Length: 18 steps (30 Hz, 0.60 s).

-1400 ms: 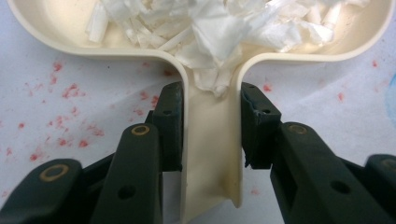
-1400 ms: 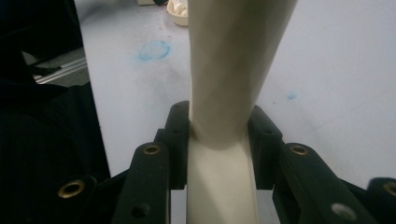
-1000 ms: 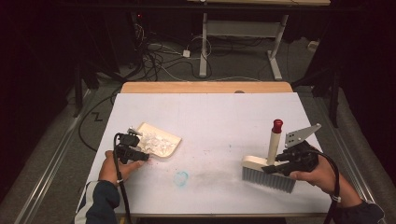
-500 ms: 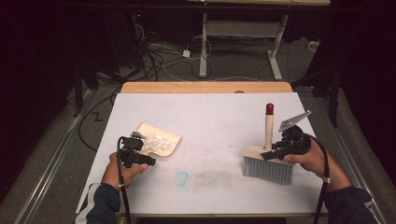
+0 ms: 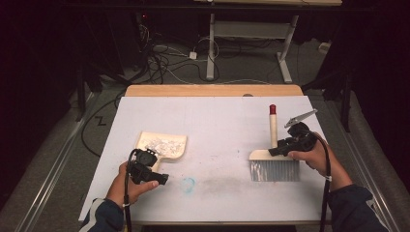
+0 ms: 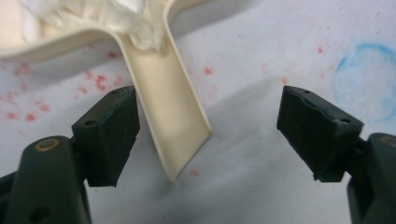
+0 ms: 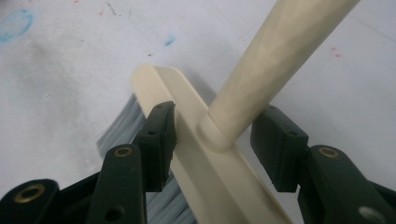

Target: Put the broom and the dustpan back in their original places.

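Note:
A cream dustpan [image 5: 162,145] holding white crumpled scraps [image 6: 130,18] lies on the white table sheet [image 5: 217,121], left of centre. My left gripper [image 5: 147,162] sits just in front of it. Its jaws have just been opening and stand wide apart [image 6: 208,100], with the dustpan's handle [image 6: 168,116] between them, untouched. At the right lies a cream hand brush [image 5: 273,166] with grey bristles and a red-tipped handle [image 5: 273,125]. My right gripper [image 5: 276,151] straddles the brush head [image 7: 187,121] where the handle [image 7: 280,60] joins it. Its jaws have just been opening, and a gap shows beside the handle.
A blue ring mark [image 5: 188,183] and a grey smudge [image 5: 222,182] lie near the front middle of the sheet. The wooden table edge [image 5: 212,90] runs along the far side. Cables and desk legs [image 5: 210,43] are on the dark floor beyond.
The left gripper let go of the dustpan handle and drew back toward the front edge. The brush was set down with its handle pointing straight away, and the right jaws loosened around it.

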Available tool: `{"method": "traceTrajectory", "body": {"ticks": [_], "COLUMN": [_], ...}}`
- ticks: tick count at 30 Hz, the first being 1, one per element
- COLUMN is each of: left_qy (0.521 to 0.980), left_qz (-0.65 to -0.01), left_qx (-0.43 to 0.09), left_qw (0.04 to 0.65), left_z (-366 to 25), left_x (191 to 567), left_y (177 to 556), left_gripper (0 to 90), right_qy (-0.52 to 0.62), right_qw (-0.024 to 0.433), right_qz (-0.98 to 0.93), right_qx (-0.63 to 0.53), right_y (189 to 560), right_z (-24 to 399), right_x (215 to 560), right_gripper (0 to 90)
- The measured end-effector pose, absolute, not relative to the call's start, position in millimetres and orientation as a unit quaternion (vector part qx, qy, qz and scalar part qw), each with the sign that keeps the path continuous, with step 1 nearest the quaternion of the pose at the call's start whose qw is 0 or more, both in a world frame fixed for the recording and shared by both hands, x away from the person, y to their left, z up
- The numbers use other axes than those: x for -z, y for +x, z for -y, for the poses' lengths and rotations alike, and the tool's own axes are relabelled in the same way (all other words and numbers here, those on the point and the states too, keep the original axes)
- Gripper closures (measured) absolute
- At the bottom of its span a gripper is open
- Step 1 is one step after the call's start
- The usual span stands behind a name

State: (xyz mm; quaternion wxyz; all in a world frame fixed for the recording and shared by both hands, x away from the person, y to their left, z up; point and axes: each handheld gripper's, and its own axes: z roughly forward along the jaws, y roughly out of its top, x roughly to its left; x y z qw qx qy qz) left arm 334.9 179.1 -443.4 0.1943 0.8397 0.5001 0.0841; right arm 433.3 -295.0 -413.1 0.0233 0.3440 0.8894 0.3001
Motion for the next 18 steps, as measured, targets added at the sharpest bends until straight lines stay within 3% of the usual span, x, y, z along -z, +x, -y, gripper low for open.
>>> {"method": "traceTrajectory", "body": {"ticks": [4,8,18], "left_qy": [0.839,0.841,0.833], "left_qz": [-0.473,-0.448,-0.401], "left_qx": [-0.123,-0.159,-0.228], "left_qw": [0.238,0.259,0.306], "left_z": [-183,-186,-187], "left_x": [447,451,457], "left_y": [325,315,298], "left_gripper": [21.7,21.0,21.0], "right_qy": [0.354,0.369,0.352], "right_qw": [0.04,0.087,0.213], "right_qz": [-0.887,-0.873,-0.828], "right_qx": [-0.292,-0.306,-0.382], "right_y": [436,438,418], "right_z": [294,299,294], "right_x": [415,410,397], "right_gripper": [48.5,55.7,47.3]}}
